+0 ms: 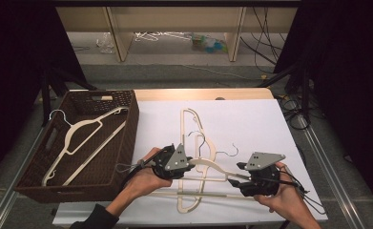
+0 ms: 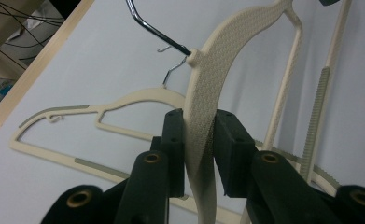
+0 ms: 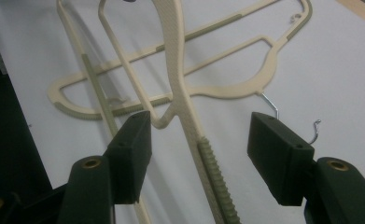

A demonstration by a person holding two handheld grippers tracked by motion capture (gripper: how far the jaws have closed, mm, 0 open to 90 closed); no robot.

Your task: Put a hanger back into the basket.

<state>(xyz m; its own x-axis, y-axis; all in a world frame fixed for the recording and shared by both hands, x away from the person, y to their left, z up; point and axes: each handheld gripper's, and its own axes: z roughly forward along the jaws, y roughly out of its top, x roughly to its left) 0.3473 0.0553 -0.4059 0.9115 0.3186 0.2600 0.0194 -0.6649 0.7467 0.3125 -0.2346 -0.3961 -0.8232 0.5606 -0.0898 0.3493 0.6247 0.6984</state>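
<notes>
A cream plastic hanger (image 1: 217, 168) with a wire hook lies raised over the white sheet, across a second cream hanger (image 1: 192, 125) that rests flat. My left gripper (image 1: 193, 165) is shut on the raised hanger near its neck; in the left gripper view the pads (image 2: 229, 140) press both sides of the hanger's textured arm (image 2: 217, 60). My right gripper (image 1: 234, 180) is open at the hanger's other end. In the right gripper view its jaws (image 3: 201, 135) stand wide apart, with the hanger's arm (image 3: 178, 70) running between them untouched.
A dark wicker basket (image 1: 127, 138) at the left holds another cream hanger (image 1: 86, 138). The white sheet (image 1: 255, 124) covers the table, with its front edge close to my hands. Shelving legs and cables stand beyond the table's far edge.
</notes>
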